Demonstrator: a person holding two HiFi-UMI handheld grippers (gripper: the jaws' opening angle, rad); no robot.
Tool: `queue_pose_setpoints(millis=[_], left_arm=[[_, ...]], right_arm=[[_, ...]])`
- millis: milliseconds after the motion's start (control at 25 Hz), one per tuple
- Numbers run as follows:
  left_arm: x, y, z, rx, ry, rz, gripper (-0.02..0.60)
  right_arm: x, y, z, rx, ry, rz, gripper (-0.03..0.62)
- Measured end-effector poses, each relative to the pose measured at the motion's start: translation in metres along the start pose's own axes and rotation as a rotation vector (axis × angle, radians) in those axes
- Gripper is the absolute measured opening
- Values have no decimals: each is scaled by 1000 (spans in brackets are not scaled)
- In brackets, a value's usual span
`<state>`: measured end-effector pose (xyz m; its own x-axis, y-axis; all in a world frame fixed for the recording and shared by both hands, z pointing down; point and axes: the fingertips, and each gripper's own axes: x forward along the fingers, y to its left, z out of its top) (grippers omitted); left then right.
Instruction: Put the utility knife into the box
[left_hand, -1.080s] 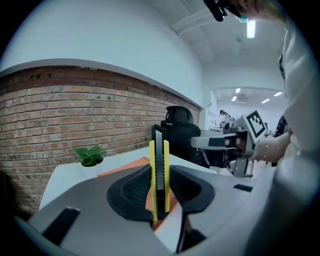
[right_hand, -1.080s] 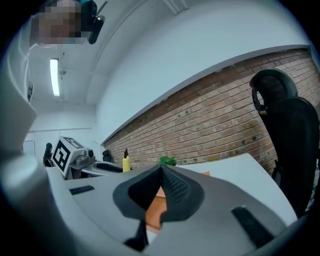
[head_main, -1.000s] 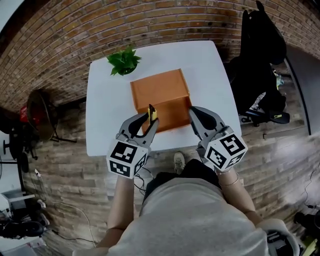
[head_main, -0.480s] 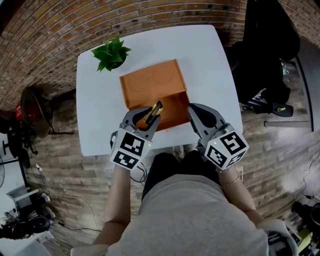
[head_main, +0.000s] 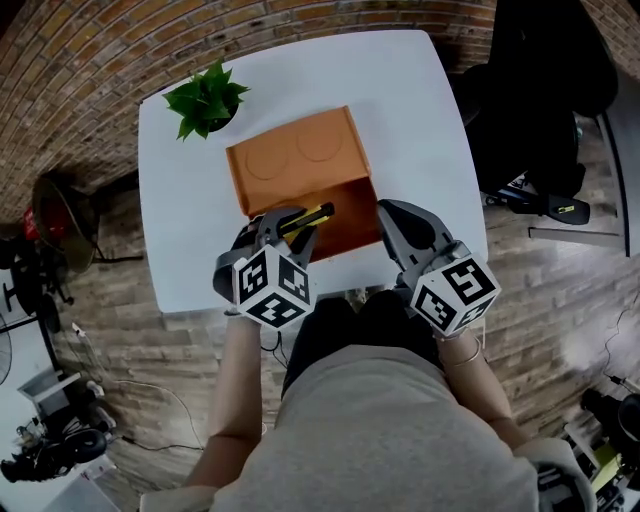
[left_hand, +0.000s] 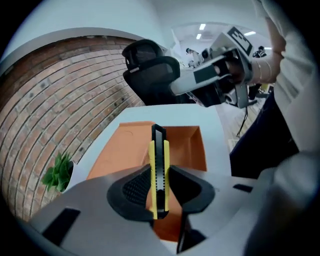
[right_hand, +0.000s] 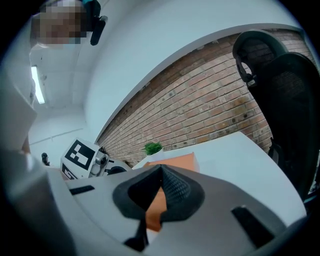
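left tool (head_main: 285, 228) is gripping the yellow utility knife (head_main: 310, 216) between its pads | knife is hanging over the near open half of the orange box (head_main: 295, 160) on the white surface (head_main: 420, 110) | right tool (head_main: 390, 215) is hovering beside the box, jaws together, empty

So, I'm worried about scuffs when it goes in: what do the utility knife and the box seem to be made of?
Utility knife: yellow body with a black centre track, smooth with a slight sheen; probably plastic.
Box: orange, matte, with thin flat walls and two faint circles pressed into its surface; it looks like cardboard or leatherette, and the pictures don't show which.
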<state>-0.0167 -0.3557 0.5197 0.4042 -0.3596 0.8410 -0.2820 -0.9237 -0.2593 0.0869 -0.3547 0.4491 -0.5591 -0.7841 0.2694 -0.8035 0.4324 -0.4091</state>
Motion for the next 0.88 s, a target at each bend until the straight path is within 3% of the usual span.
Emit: queue_pose_setpoints(millis=[160, 880], left_arm=[[13, -1, -8, 70, 61, -32, 114], [60, -24, -23, 200, 215, -167, 114]], right_arm=[[5, -4, -4, 16, 5, 1, -2], [1, -23, -16, 63, 11, -38, -2]])
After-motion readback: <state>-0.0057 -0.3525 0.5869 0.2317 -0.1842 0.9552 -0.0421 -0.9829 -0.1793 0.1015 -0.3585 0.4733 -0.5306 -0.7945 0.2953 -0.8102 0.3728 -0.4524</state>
